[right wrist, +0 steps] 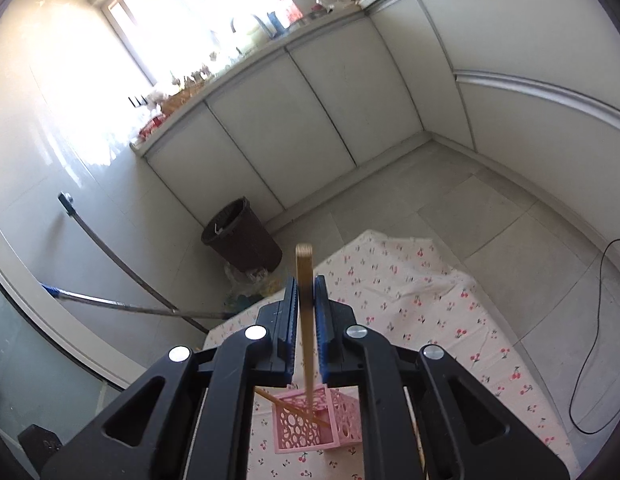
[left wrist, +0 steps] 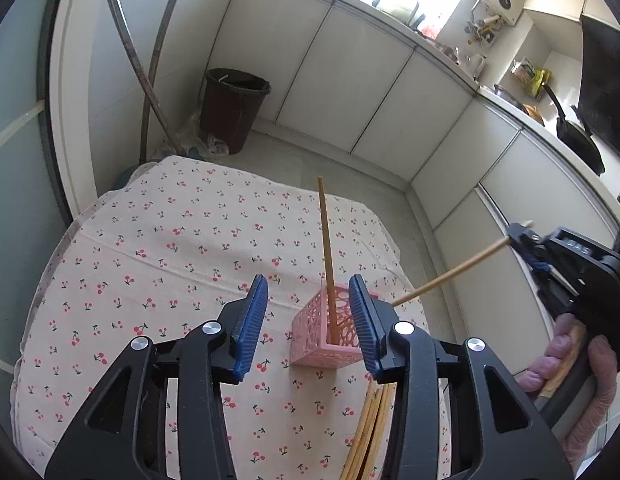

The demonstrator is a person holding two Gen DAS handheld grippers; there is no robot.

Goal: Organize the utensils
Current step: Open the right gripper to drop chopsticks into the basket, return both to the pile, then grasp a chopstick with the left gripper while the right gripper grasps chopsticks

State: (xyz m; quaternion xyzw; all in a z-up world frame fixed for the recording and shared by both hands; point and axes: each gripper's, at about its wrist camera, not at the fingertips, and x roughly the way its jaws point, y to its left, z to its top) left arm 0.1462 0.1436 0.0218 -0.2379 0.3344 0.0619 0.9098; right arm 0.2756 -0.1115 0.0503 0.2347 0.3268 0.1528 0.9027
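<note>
A pink perforated basket (left wrist: 314,344) (right wrist: 293,432) stands on the cherry-print tablecloth (left wrist: 169,240). One wooden chopstick (left wrist: 326,248) stands upright in it. My left gripper (left wrist: 307,284) hovers just in front of the basket, open and with nothing between its blue pads. To the right, my right gripper (left wrist: 518,232) (right wrist: 305,280) has a second chopstick (left wrist: 450,274) (right wrist: 303,264) between its pads, slanting down into the basket. A slim gap shows beside that stick at the right pad. A bundle of several chopsticks (left wrist: 370,432) lies on the cloth under my left gripper.
A gloved hand (left wrist: 570,360) holds the right gripper's handle. Beyond the table stand a dark bin (left wrist: 233,108) (right wrist: 241,236), leaning mop handles (left wrist: 137,64) and white cabinets (left wrist: 350,92). A black cable (right wrist: 590,360) lies on the floor at the right.
</note>
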